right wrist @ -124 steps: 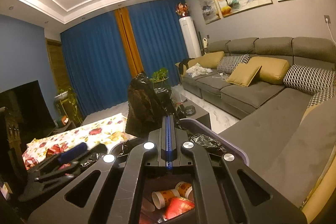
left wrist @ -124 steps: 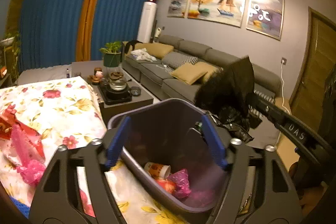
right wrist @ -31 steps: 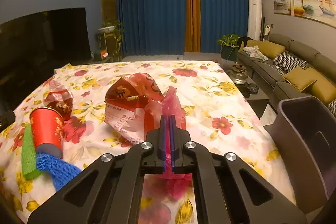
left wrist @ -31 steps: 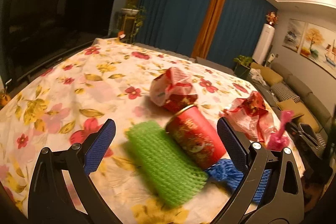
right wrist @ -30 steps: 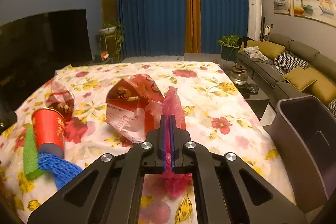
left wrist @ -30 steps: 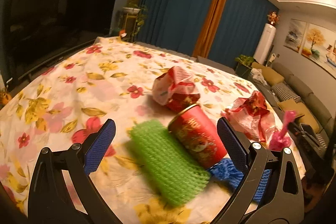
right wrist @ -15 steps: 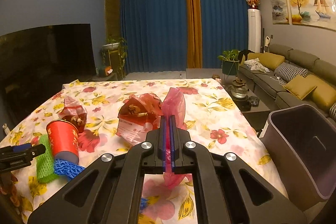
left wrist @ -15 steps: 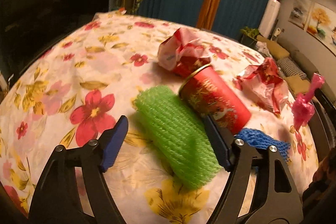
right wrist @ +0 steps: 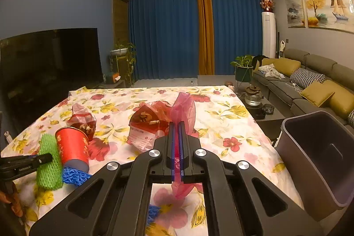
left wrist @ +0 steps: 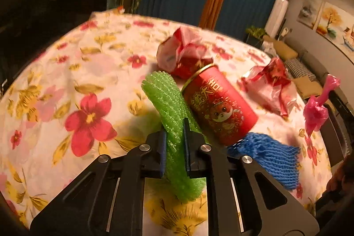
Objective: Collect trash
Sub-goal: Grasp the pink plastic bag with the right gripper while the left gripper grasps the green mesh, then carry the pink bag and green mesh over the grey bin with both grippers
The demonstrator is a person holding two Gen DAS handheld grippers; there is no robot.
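Observation:
My left gripper [left wrist: 174, 134] has its jaws closing on a green foam net sleeve [left wrist: 163, 94], and the pads press its sides in. The sleeve lies on the floral tablecloth [left wrist: 88, 72] against a red paper cup [left wrist: 218, 107] lying on its side. My right gripper [right wrist: 176, 125] is shut on a pink plastic bag [right wrist: 184, 107] held above the table. From the right wrist view the left gripper [right wrist: 44, 157] reaches in at the far left onto the green sleeve [right wrist: 47, 167].
A blue foam net [left wrist: 270, 154] lies by the cup's base. Two crumpled red wrappers [left wrist: 183, 54] [left wrist: 270, 81] lie farther back on the table. A grey bin [right wrist: 318, 158] stands off the table's right edge. A sofa [right wrist: 309, 81] and a television [right wrist: 48, 72] flank the room.
The left gripper's jaws went from wide open to squeezing the green sleeve, and it tipped down closer to the table. The right gripper rose slightly with the pink bag.

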